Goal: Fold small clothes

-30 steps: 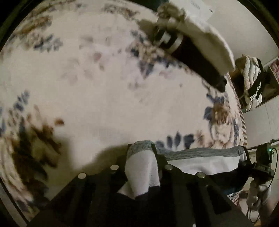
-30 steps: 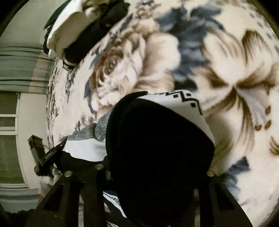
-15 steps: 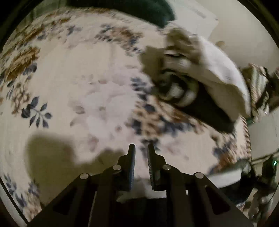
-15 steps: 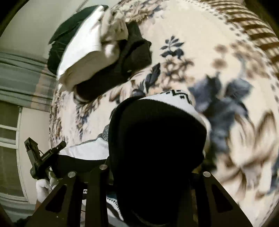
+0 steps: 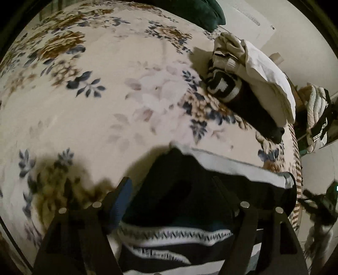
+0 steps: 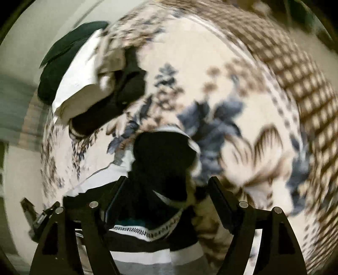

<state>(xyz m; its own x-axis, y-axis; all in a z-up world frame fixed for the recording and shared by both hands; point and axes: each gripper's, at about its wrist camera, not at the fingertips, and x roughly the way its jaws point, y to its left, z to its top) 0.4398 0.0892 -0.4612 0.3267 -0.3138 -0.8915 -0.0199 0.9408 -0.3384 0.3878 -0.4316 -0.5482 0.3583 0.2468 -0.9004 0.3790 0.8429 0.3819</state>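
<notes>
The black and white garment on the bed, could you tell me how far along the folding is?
Done: the black and white garment lies folded on the floral blanket. In hand: both grippers, left gripper and right gripper, are opening, gripping nothing. Left: the pile of clothes beyond looks unfolded.

Bed blanket [image 5: 105, 118]: cream, blue and brown floral, brown check border. Folded garment [image 5: 190, 190]: black, white band, grey edge, white zigzag trim. Clothes pile [image 5: 249, 84] at far edge: white, beige, black, black-white striped cuff. Pillow [image 5: 200, 10]: dark green.
</notes>
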